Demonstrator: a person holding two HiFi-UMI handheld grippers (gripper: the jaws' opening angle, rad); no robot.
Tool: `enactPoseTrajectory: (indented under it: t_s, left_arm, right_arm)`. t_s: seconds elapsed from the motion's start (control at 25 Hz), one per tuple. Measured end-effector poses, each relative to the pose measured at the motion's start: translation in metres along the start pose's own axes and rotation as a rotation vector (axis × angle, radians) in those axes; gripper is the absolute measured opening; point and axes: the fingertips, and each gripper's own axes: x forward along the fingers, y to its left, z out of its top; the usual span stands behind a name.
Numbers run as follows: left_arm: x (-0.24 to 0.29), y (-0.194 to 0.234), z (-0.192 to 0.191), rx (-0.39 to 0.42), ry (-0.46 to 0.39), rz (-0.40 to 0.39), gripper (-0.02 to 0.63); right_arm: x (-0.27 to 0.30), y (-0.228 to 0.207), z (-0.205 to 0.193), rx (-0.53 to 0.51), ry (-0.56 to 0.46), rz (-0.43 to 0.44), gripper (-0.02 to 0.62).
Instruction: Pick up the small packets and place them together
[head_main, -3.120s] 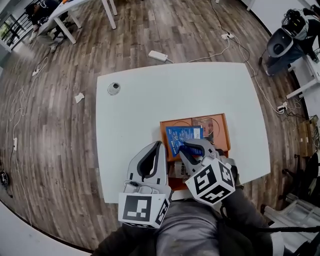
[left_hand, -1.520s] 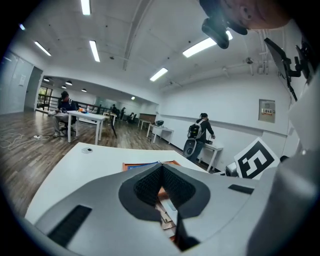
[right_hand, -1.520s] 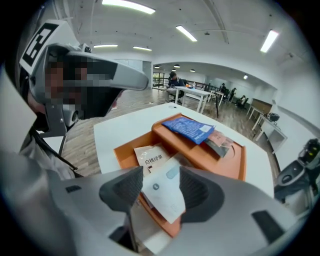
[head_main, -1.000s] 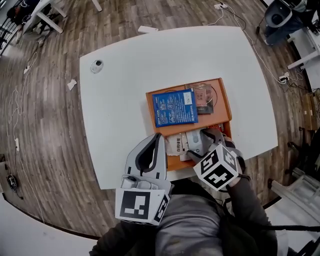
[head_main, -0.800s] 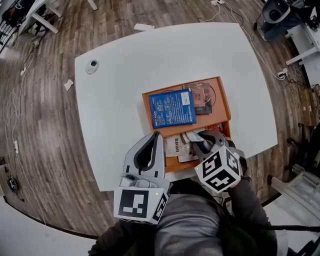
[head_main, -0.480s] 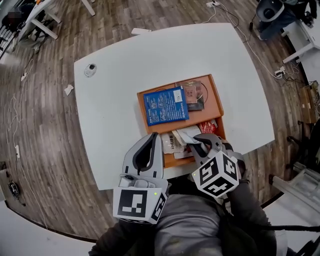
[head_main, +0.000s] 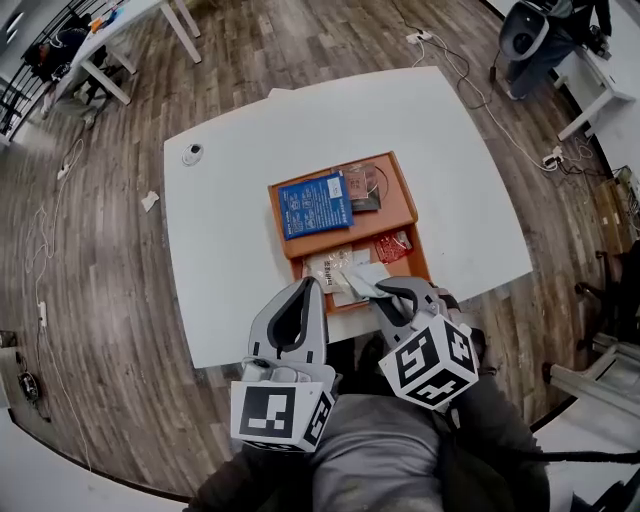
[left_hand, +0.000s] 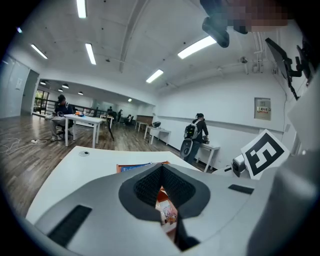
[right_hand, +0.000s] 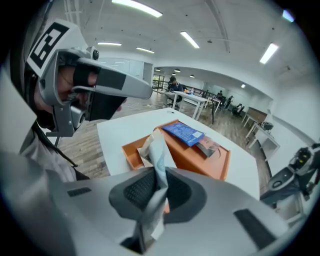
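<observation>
White counter (head_main: 230, 250), near edge: right claw (right_hand: 156, 175) just closed on small pale crinkly packet (right_hand: 157, 150) by orange rectangular tray (head_main: 405, 212). Prob. light, limp, slippery; pinch mid-body. Left claw (head_main: 312, 288) together, empty.

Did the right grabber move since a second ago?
Yes. The right gripper has pulled back from inside the orange tray toward its near rim, jaws just closed on a pale packet.
</observation>
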Motion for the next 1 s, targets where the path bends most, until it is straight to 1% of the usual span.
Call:
enactPoseTrajectory:
  t_s: [0.16,0.36,0.64,0.84,1.0]
  left_arm:
    - [-0.008,-0.01,0.006,0.011,-0.021,-0.001,0.0]
    - [-0.003,-0.009,0.016,0.02,-0.037,0.001,0.0]
    - [0.027,0.004,0.045,0.039,-0.065,-0.006,0.0]
    - [0.049,0.029,0.065,0.045,-0.085,-0.004,0.0]
    - [0.063,0.051,0.066,0.029,-0.074,0.012,0.0]
  right_arm:
    - [-0.012,-0.001,0.005,-0.005,-0.03,-0.013,0.048]
    - [-0.018,-0.013,0.02,-0.005,-0.07,-0.035,0.048]
    - [-0.019,-0.069,0.055,0.008,-0.131,-0.128,0.049]
    - [0.0,-0.107,0.077,0.008,-0.12,-0.182,0.049]
    - [0.026,-0.126,0.082,0.016,-0.086,-0.185,0.049]
